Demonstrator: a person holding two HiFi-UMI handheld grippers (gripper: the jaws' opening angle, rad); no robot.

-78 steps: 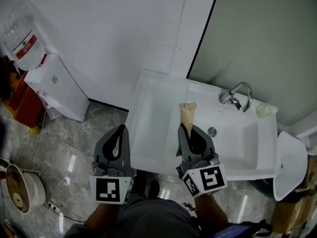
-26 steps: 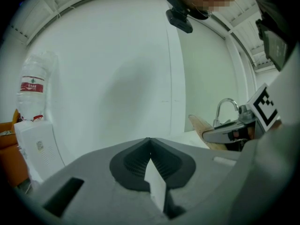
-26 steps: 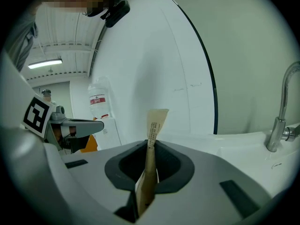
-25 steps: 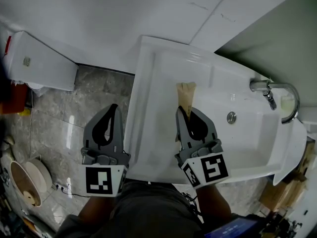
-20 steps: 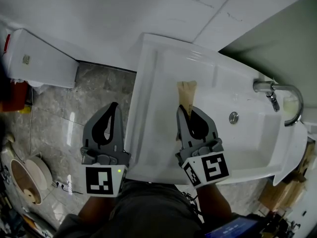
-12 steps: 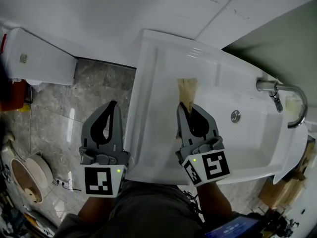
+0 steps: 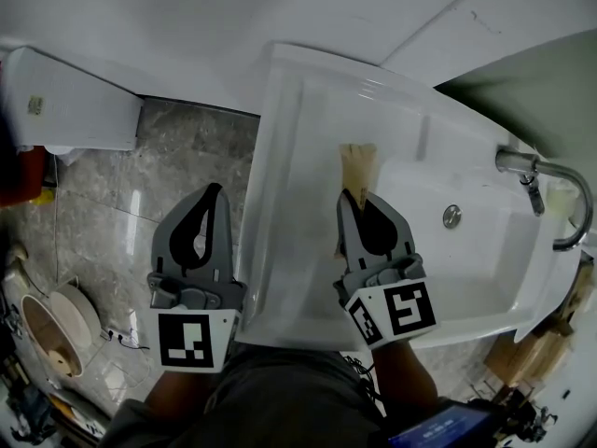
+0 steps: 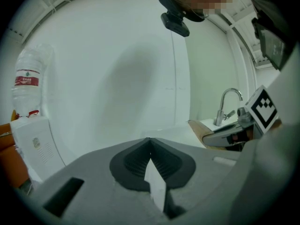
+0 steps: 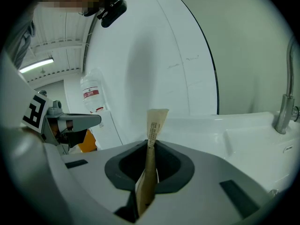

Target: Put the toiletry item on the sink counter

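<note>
A tan flat tube, the toiletry item [image 7: 357, 166], sticks out forward from my right gripper [image 7: 353, 197], which is shut on it above the white sink counter [image 7: 298, 110]. In the right gripper view the toiletry item [image 9: 153, 125] stands edge-on between the closed jaws, its crimped end up. My left gripper [image 7: 216, 192] hangs over the marble floor left of the sink, jaws shut with nothing in them. In the left gripper view the left gripper [image 8: 150, 142] points at a white wall, with the tube [image 8: 200, 131] visible to the right.
A chrome faucet [image 7: 550, 185] and the basin drain [image 7: 451, 217] lie right of the held tube. A white water dispenser [image 7: 56, 101] stands against the wall at left; its bottle [image 8: 29, 78] shows in the left gripper view. A round object [image 7: 56, 329] sits on the floor.
Over the last seconds the view has shifted closer over the sink, and both grippers have drifted slightly forward. The right gripper keeps its hold on the tube; the left stays shut.
</note>
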